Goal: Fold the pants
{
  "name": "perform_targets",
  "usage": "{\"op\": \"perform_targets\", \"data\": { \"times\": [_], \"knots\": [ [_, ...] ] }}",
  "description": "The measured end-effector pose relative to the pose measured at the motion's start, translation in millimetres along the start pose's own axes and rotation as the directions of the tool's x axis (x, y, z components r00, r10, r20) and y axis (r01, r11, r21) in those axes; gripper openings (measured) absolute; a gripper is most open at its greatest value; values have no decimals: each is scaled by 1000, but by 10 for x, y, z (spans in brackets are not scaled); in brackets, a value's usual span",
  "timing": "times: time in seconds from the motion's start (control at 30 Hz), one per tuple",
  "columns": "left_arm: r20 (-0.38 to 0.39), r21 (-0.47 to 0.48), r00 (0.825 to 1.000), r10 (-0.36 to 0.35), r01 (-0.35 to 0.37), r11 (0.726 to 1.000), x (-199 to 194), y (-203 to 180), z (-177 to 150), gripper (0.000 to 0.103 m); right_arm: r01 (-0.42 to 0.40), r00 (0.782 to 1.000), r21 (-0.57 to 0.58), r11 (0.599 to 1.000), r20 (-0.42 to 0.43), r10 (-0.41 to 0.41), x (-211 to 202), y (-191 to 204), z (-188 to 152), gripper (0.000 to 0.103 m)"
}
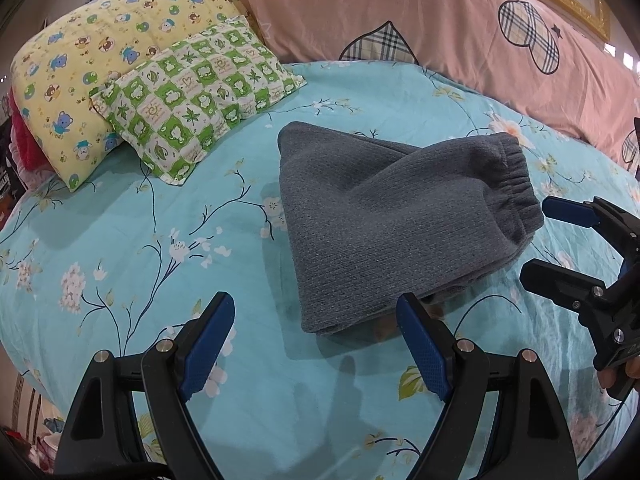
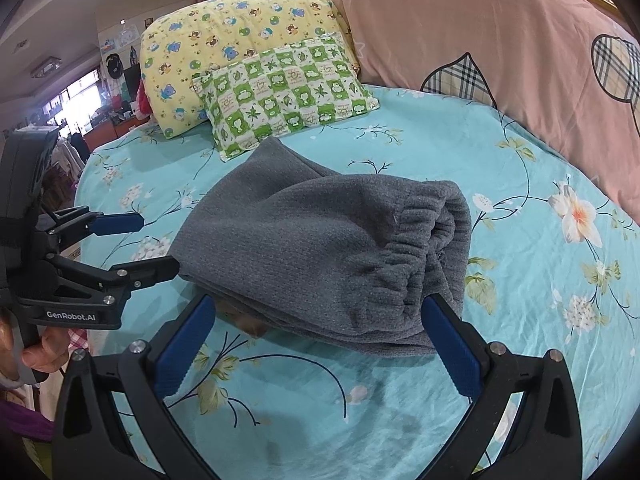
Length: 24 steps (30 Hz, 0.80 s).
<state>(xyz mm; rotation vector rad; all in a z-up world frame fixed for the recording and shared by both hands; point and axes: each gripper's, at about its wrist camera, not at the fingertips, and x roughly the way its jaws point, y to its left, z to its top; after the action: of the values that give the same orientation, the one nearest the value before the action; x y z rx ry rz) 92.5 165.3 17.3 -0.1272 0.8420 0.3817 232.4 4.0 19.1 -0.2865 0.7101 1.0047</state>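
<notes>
The grey knit pants lie folded into a compact stack on the turquoise floral bed sheet, with the elastic waistband on the right side. They also show in the right wrist view. My left gripper is open and empty, just in front of the stack's near left corner. My right gripper is open and empty, its fingers straddling the stack's near edge. The right gripper shows in the left wrist view beside the waistband. The left gripper shows in the right wrist view at the stack's left edge.
A green checked pillow and a yellow bear-print pillow lie at the back left. A pink quilt is piled along the back and right. The bed sheet stretches to the right of the pants.
</notes>
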Motion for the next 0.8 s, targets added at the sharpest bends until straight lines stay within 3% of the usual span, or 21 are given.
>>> {"op": "perform_targets", "data": {
  "times": [0.8],
  "knots": [
    [12, 9, 1000, 1, -1, 1000, -9, -5, 28, 84, -3, 1000, 8, 1000, 5, 3, -5, -14, 21, 103]
  ]
}}
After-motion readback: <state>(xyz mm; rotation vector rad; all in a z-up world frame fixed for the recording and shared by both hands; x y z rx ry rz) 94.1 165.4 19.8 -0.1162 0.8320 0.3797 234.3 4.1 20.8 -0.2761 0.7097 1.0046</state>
